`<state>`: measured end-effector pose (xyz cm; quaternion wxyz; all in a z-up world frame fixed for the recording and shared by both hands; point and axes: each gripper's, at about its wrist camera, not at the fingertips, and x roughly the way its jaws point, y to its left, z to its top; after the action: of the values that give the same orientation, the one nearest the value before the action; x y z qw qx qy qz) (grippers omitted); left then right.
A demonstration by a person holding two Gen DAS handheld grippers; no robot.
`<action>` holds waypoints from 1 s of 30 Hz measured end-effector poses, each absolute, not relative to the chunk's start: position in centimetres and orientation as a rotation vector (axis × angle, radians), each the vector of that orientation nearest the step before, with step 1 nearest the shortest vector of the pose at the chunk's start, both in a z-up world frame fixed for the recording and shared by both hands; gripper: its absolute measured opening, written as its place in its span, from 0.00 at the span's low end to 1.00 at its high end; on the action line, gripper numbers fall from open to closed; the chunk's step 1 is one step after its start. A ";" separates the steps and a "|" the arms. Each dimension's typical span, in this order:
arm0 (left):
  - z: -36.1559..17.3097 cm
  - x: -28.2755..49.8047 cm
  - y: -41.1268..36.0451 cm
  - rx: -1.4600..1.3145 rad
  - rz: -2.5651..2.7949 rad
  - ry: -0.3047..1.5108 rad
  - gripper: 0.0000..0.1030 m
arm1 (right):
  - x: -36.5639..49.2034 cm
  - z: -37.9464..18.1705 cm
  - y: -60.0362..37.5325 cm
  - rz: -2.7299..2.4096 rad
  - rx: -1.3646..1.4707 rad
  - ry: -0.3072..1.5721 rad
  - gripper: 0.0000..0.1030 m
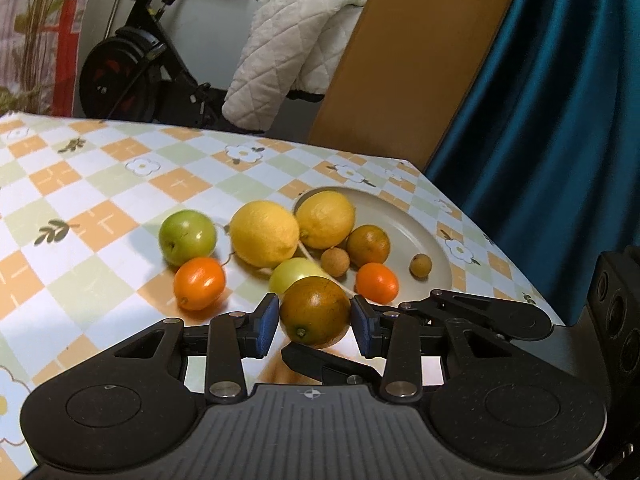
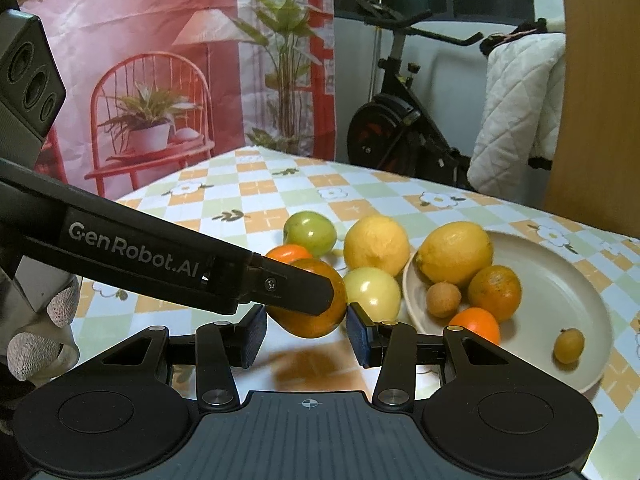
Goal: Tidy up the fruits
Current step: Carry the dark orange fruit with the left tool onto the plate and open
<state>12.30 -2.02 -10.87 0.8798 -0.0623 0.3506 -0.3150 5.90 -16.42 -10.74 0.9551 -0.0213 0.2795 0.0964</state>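
A brownish-green orange point(image 1: 315, 312) point(image 2: 316, 300) is held above the table between both grippers. My left gripper point(image 1: 315, 322) is shut on it; its finger crosses the right wrist view point(image 2: 288, 286). My right gripper point(image 2: 306, 334) has its pads on either side of the same orange, with small gaps. The beige plate point(image 1: 416, 224) point(image 2: 560, 288) holds a lemon point(image 1: 326, 219), a dark orange point(image 1: 368, 245), a small orange point(image 1: 377, 283) and two longans point(image 1: 335, 261). Off the plate lie a second lemon point(image 1: 264, 233), a green apple point(image 1: 187, 236), a pale green fruit point(image 1: 294, 272) and an orange point(image 1: 199, 283).
The checked tablecloth point(image 1: 80, 184) ends at the right edge near the blue curtain point(image 1: 552, 120). An exercise bike point(image 1: 140, 60) and a wooden panel point(image 1: 404, 60) stand behind the table. A gloved hand point(image 2: 44, 332) shows at the left.
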 end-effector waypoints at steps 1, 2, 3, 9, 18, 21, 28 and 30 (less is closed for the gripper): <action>-10.6 12.3 -2.3 -0.123 -0.659 0.727 0.40 | 5.8 -10.6 -16.6 0.191 -0.042 0.562 0.39; -10.5 12.2 -2.5 -0.116 -0.661 0.723 0.40 | 5.6 -10.4 -16.8 0.185 -0.041 0.558 0.39; -10.2 12.2 -2.9 -0.109 -0.664 0.719 0.40 | 5.5 -10.3 -17.0 0.180 -0.038 0.553 0.39; -9.1 12.3 -5.4 -0.061 -0.688 0.701 0.40 | 4.8 -9.6 -18.9 0.128 -0.004 0.519 0.39; -8.7 13.1 -10.4 0.000 -0.753 0.705 0.40 | 4.0 -9.5 -23.6 0.016 0.053 0.498 0.39; -9.0 13.6 -12.0 0.014 -0.773 0.714 0.41 | 4.0 -9.8 -25.0 -0.019 0.071 0.497 0.39; -9.7 14.4 -14.4 0.051 -0.801 0.741 0.41 | 4.1 -10.9 -27.7 -0.076 0.123 0.509 0.39; -9.9 14.6 -14.9 0.052 -0.803 0.750 0.41 | 4.2 -11.2 -28.1 -0.087 0.129 0.515 0.39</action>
<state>14.62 -14.85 -9.94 0.8525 0.0248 0.3563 -0.3816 4.20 -28.11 -11.23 0.9641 0.0637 0.2544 -0.0428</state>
